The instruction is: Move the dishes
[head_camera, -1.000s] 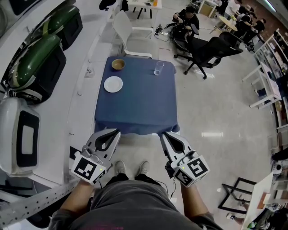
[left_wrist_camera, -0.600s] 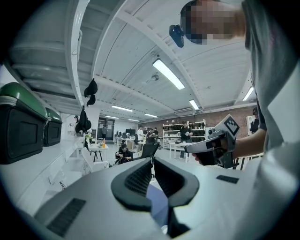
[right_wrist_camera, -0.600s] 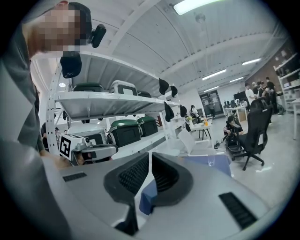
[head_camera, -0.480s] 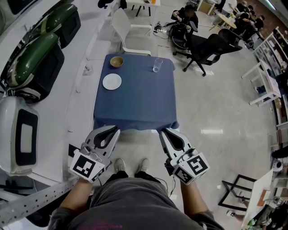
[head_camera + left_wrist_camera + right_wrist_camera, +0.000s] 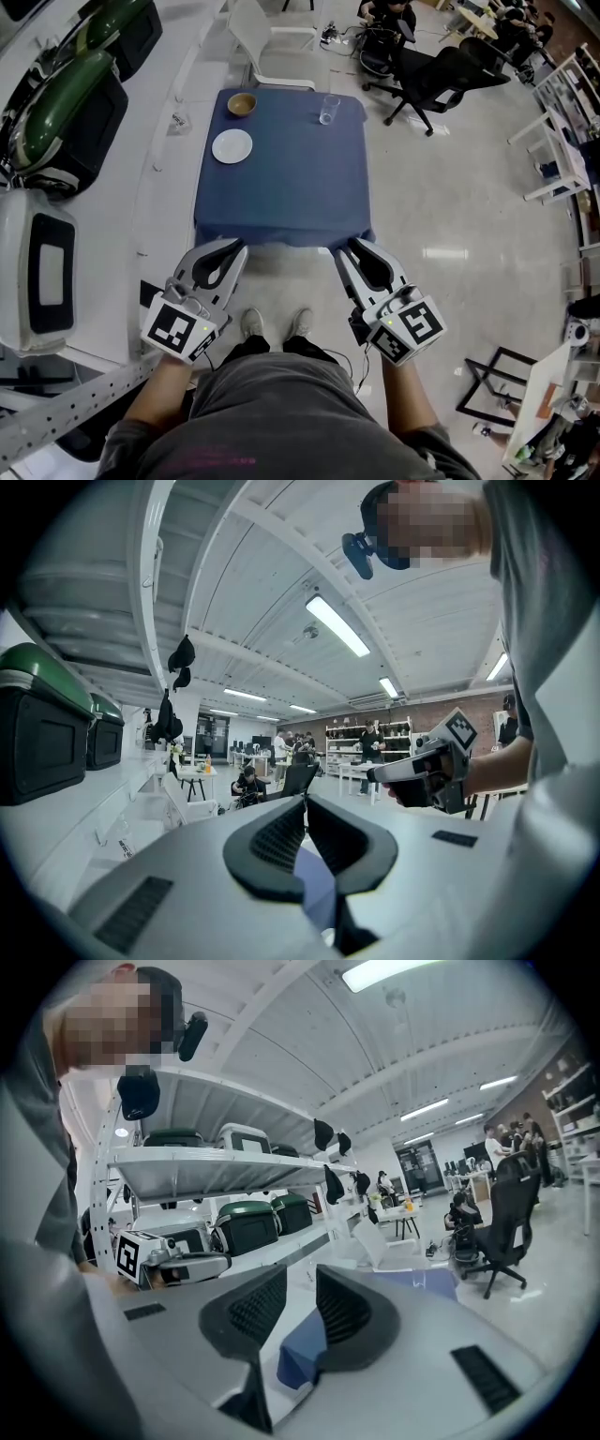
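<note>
Since a second ago my right gripper [image 5: 356,247] has been spreading, empty, left gripper [image 5: 238,247] pressed together, both before the table [image 5: 281,187]; catching its cloth [image 5: 281,242] would drag plate [image 5: 232,145], bowl [image 5: 242,103] and glass [image 5: 328,110].

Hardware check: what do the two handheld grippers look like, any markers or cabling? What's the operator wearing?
Both the left gripper and right gripper have light grey wedge-shaped shells, black ribbed fingers and a white cube with black square markers. A thin dark cable hangs by the right one. Operator wears a grey top.
</note>
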`<action>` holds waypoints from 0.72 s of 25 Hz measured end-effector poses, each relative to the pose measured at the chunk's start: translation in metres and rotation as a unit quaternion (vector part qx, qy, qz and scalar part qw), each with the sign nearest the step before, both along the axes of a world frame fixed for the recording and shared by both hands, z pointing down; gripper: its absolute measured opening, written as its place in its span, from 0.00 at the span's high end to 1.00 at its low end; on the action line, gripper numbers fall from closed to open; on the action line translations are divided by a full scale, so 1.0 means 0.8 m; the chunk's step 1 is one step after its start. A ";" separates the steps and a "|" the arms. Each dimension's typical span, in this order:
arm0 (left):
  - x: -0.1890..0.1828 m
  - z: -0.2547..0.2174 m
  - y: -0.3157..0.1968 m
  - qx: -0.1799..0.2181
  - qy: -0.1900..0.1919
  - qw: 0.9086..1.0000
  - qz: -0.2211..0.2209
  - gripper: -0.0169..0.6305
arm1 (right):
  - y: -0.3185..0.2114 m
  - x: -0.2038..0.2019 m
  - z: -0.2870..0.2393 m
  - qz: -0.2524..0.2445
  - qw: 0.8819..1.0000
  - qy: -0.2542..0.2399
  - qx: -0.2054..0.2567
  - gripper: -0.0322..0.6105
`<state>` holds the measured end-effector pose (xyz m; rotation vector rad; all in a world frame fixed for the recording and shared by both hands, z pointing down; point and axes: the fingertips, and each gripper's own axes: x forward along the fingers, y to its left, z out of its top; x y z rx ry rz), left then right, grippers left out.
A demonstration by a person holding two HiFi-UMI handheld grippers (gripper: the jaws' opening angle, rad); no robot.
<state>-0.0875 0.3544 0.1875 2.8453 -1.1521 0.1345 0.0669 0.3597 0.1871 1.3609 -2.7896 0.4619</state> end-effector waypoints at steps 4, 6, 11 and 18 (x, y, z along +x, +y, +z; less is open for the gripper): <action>0.003 0.001 0.000 -0.001 -0.002 1.000 -0.001 0.96 | -0.001 0.010 0.002 0.006 1.000 -0.001 -0.003 0.79; 0.006 0.000 -0.001 0.000 -0.002 1.000 -0.002 0.96 | -0.003 0.016 0.005 0.009 1.000 0.004 -0.004 0.77; 0.019 0.002 0.002 -0.003 -0.003 1.000 -0.004 0.96 | -0.002 0.032 0.010 0.011 1.000 0.005 -0.009 0.71; 0.046 0.005 0.001 -0.006 -0.008 1.000 -0.014 0.97 | -0.009 0.067 0.015 0.010 1.000 0.003 -0.011 0.64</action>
